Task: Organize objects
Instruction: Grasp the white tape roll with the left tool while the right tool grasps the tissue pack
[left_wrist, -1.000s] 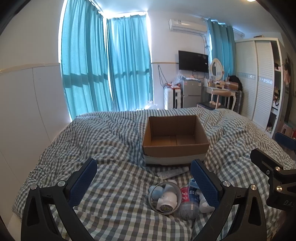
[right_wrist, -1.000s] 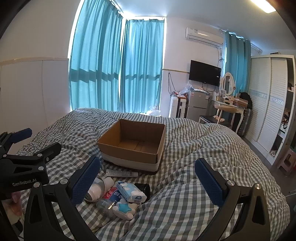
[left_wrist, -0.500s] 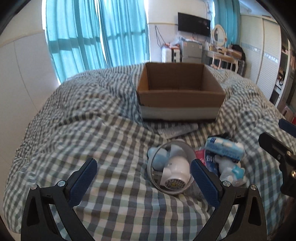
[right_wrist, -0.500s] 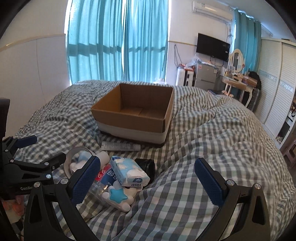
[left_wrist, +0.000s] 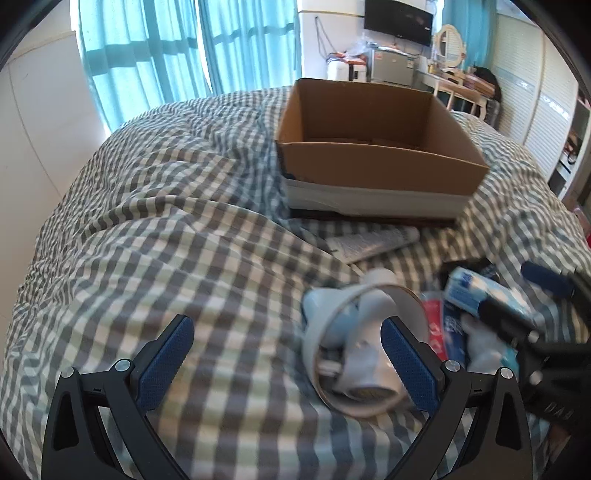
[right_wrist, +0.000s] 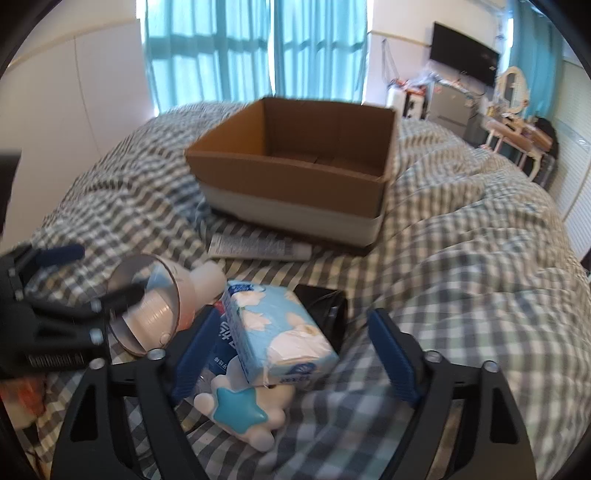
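Jaws of right gripper (right_wrist: 291, 354) closing around tissue pack (right_wrist: 277, 332); left gripper (left_wrist: 288, 354) spread wide.

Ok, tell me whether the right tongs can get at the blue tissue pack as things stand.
Probably yes. The tissue pack lies on top of the pile, uncovered, already between the closing right tongs; the pads don't yet seem to press it.

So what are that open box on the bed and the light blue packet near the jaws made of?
The box looks like plain brown cardboard: matte, with thin raw-edged walls above a white band at its base. The packet seems wrapped in thin glossy plastic film, printed with white shapes and slightly wrinkled; probably tissues, though that's a guess.
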